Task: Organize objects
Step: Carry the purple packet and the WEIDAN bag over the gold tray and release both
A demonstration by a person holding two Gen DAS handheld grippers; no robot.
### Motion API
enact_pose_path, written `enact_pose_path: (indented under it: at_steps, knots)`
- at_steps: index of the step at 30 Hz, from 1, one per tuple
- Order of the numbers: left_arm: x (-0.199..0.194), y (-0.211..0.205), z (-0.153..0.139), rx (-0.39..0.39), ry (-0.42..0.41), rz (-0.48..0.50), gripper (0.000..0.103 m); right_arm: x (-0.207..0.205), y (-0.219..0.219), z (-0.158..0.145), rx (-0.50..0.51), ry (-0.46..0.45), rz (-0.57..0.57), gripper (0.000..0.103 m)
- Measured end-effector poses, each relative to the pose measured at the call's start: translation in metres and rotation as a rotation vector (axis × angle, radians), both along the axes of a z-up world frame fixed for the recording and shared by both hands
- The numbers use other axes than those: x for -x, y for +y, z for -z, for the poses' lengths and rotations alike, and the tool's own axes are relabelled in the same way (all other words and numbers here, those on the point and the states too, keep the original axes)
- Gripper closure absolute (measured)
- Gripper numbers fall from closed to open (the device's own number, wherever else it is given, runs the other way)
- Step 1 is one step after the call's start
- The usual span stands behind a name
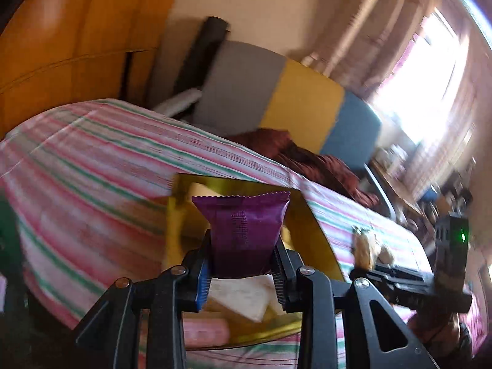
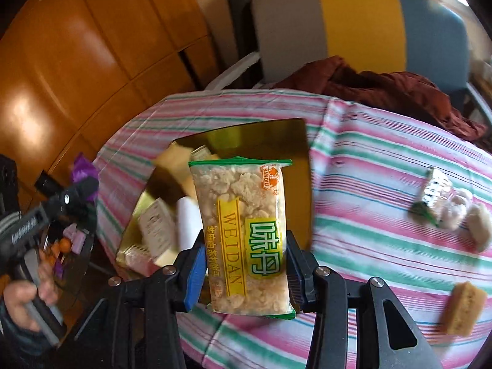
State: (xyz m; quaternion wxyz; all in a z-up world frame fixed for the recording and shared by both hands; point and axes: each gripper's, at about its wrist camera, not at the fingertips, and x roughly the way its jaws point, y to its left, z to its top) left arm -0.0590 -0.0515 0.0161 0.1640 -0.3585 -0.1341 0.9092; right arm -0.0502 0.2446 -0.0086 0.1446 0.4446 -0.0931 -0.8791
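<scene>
My left gripper (image 1: 243, 264) is shut on a purple snack packet (image 1: 244, 230) and holds it above the gold tray (image 1: 319, 240). The tray holds several wrapped snacks, among them a white packet (image 1: 243, 296) and a pink one (image 1: 206, 332). My right gripper (image 2: 244, 264) is shut on a clear Weidan rice-cake packet (image 2: 243, 233) with green edges, held above the near edge of the gold tray (image 2: 295, 141). In the right wrist view the left gripper (image 2: 73, 196) shows at the far left with the purple packet (image 2: 81, 169). The right gripper (image 1: 366, 261) also shows in the left wrist view.
The striped tablecloth (image 2: 369, 160) covers the table. Loose snacks lie on it at right: a silver-green packet (image 2: 430, 196), a white piece (image 2: 479, 227) and a tan cake (image 2: 464, 307). A dark red cloth (image 2: 384, 86) and a grey-yellow-blue chair (image 2: 353, 24) stand behind. A wooden cabinet (image 2: 92, 46) is at left.
</scene>
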Motion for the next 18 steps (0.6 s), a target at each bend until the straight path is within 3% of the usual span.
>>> enact_pose_path:
  at_steps: [4, 11, 18]
  knots:
    - [0.001, -0.018, 0.003, -0.015, -0.007, -0.049, 0.070, 0.002, -0.023, -0.001, -0.001, -0.001, -0.072, 0.056]
    - [0.008, -0.015, 0.008, -0.032, -0.013, -0.022, 0.070, 0.008, -0.064, -0.005, -0.013, -0.002, -0.171, 0.056]
    - [0.024, -0.001, -0.009, -0.025, 0.031, 0.019, 0.070, 0.021, -0.087, -0.003, -0.038, -0.002, -0.207, 0.056]
